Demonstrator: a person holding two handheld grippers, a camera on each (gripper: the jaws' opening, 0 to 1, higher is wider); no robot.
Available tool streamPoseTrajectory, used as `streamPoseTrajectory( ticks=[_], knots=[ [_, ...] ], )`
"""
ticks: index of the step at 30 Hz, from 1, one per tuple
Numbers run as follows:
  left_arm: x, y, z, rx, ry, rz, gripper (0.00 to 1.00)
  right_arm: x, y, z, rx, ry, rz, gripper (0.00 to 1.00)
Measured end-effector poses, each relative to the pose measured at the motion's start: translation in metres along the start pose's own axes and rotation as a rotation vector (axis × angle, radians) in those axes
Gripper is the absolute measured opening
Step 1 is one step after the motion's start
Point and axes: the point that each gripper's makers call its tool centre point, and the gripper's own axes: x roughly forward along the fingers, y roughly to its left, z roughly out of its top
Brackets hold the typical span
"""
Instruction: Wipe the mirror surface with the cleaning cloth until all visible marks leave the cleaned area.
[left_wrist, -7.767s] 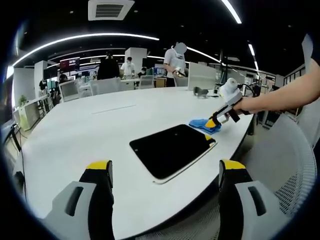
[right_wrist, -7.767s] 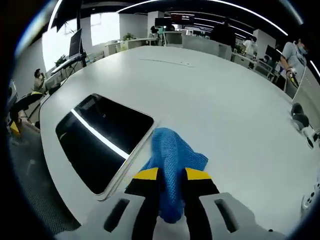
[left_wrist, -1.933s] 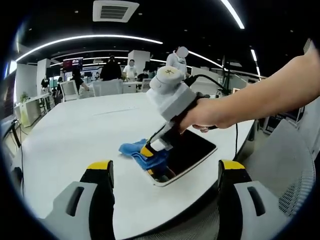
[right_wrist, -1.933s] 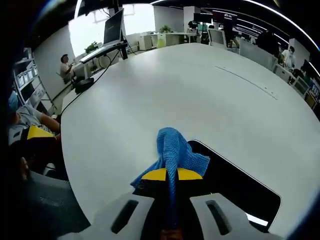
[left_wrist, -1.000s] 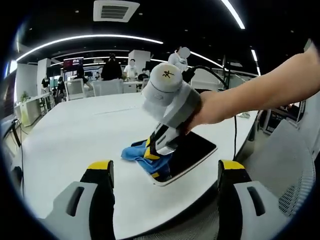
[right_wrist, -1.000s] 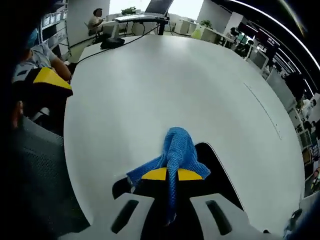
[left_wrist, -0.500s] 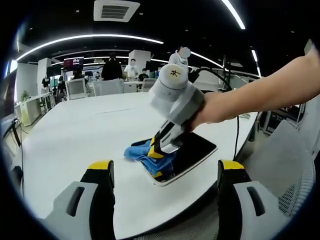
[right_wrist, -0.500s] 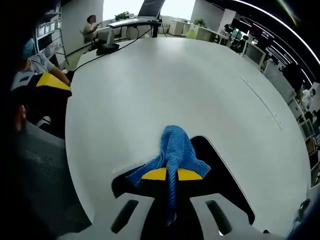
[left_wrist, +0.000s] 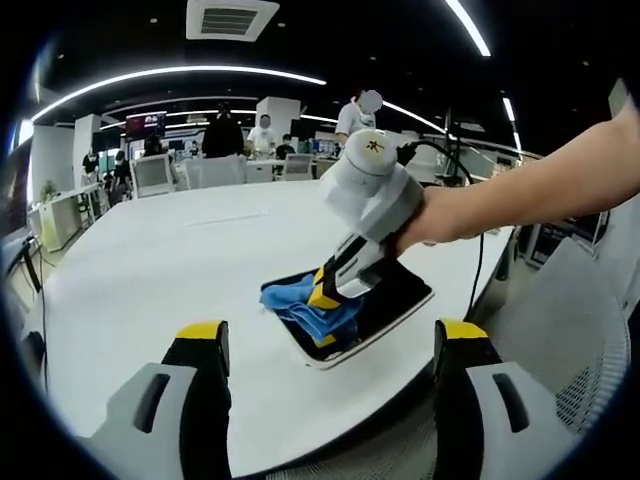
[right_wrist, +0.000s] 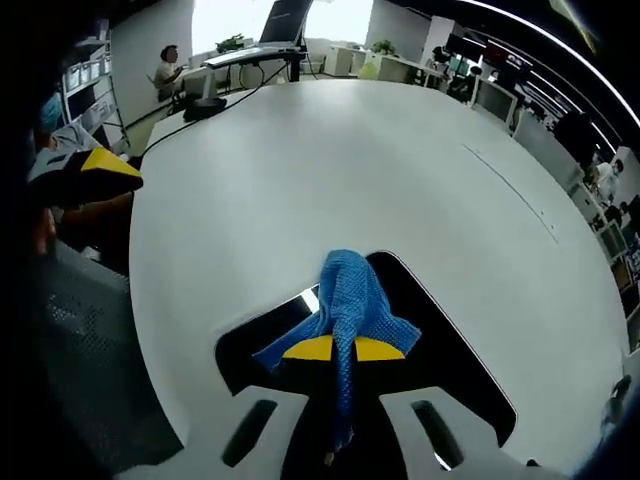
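Cloth (right_wrist: 352, 300) of blue weave is clamped between the closed jaws of the right gripper (right_wrist: 337, 348) and pressed onto the dark mirror (right_wrist: 450, 360), which lies flat on the white table (right_wrist: 300, 170). The left gripper (left_wrist: 327, 340) is held wide open, near the table edge.

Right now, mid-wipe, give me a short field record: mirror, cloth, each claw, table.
mirror: dark rounded rectangle, lying flat near the white table's edge
cloth: blue, resting on the mirror's end nearer the left claw
right claw: shut on the cloth, pressing it down onto the mirror; seen from the left gripper view at
left claw: open, held apart from the mirror, holding nothing
table: white, bare around the mirror
marks on mirror: cannot tell
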Motion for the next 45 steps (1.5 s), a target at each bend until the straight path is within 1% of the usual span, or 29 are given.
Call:
streamPoseTrajectory(
  ticks=[10, 20, 33, 37, 39, 45],
  knots=[
    [0.000, 0.001, 0.000, -0.001, 0.001, 0.004, 0.82, -0.005, -0.001, -0.005, 0.017, -0.021, 0.005, 0.00],
    [0.000, 0.004, 0.000, -0.005, 0.001, 0.020, 0.82, -0.009, -0.001, -0.009, 0.005, -0.031, 0.014, 0.00],
    [0.000, 0.004, 0.000, -0.004, 0.003, 0.019, 0.82, -0.016, -0.009, -0.022, 0.004, -0.024, 0.014, 0.00],
    [0.000, 0.003, 0.000, -0.004, 0.005, 0.018, 0.81, -0.018, -0.013, -0.027, 0.017, -0.027, 0.016, 0.00],
    [0.000, 0.003, 0.000, -0.004, 0.003, 0.018, 0.81, -0.019, -0.014, -0.029, 0.040, -0.031, 0.018, 0.00],
    [0.000, 0.002, -0.001, -0.004, 0.008, 0.015, 0.81, -0.023, -0.019, -0.037, 0.045, -0.031, 0.012, 0.00]
  ],
)
